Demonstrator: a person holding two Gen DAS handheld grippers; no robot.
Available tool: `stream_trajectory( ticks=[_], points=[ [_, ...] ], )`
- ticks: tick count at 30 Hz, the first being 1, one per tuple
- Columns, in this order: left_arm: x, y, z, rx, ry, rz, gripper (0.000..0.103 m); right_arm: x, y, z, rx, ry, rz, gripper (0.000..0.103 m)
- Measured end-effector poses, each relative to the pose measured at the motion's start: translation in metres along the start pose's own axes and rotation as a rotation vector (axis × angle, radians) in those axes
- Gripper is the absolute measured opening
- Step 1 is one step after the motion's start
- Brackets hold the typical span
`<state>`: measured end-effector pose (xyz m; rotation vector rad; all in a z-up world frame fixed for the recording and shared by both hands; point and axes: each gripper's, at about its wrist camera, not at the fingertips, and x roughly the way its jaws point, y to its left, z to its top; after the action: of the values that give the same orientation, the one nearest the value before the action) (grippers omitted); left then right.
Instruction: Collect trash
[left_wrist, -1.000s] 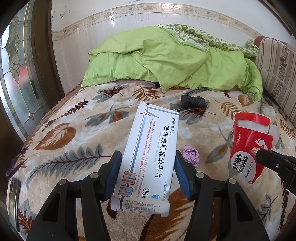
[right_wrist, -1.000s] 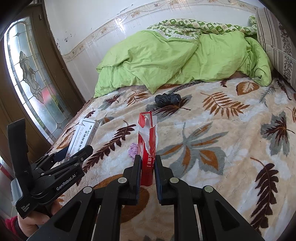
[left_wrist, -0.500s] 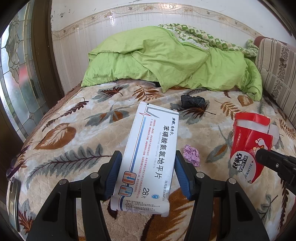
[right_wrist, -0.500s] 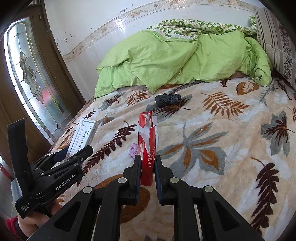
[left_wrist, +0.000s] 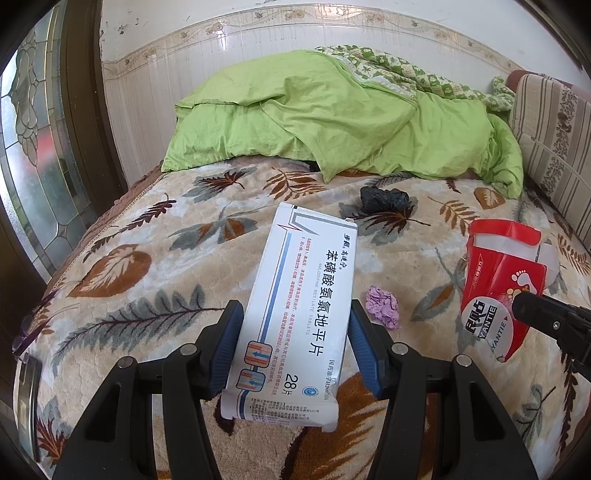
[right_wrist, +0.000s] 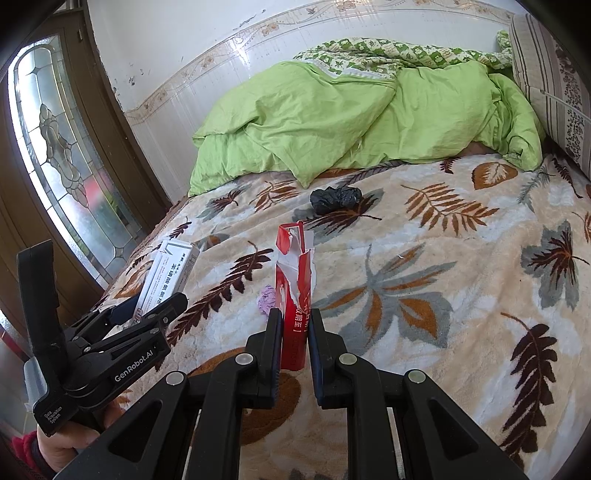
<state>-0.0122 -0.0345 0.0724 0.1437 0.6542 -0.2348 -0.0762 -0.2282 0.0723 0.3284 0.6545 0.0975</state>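
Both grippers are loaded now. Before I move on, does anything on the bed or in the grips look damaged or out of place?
The red box in the right gripper is torn open at the top, edges ragged. Two scraps lie loose on the blanket: a crumpled purple wad and a balled black bag. The white box looks whole.

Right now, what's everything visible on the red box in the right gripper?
The flattened red cardboard box is torn open at its top, white inner card showing along the ragged edge. One face carries a white round label with dark lettering and small footprint marks. It stands roughly upright, held edge-on between the right gripper fingers, which pinch its lower part, above the leaf-patterned blanket.
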Motion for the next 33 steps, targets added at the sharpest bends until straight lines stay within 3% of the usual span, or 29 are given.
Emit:
stream_trajectory(
  ticks=[19,27,33],
  points=[
    [-0.008,-0.003,-0.005,0.0,-0.003,-0.022,0.056,-0.012,0.0,0.001,0.012,-0.015,0.0,0.014],
    [-0.034,-0.021,-0.013,0.022,-0.004,-0.055,0.056,-0.051,-0.008,-0.011,0.062,-0.042,-0.019,0.014],
    [-0.082,-0.042,-0.04,0.014,0.019,-0.168,0.056,-0.114,-0.019,-0.041,0.12,-0.053,0.011,0.014]
  ],
)
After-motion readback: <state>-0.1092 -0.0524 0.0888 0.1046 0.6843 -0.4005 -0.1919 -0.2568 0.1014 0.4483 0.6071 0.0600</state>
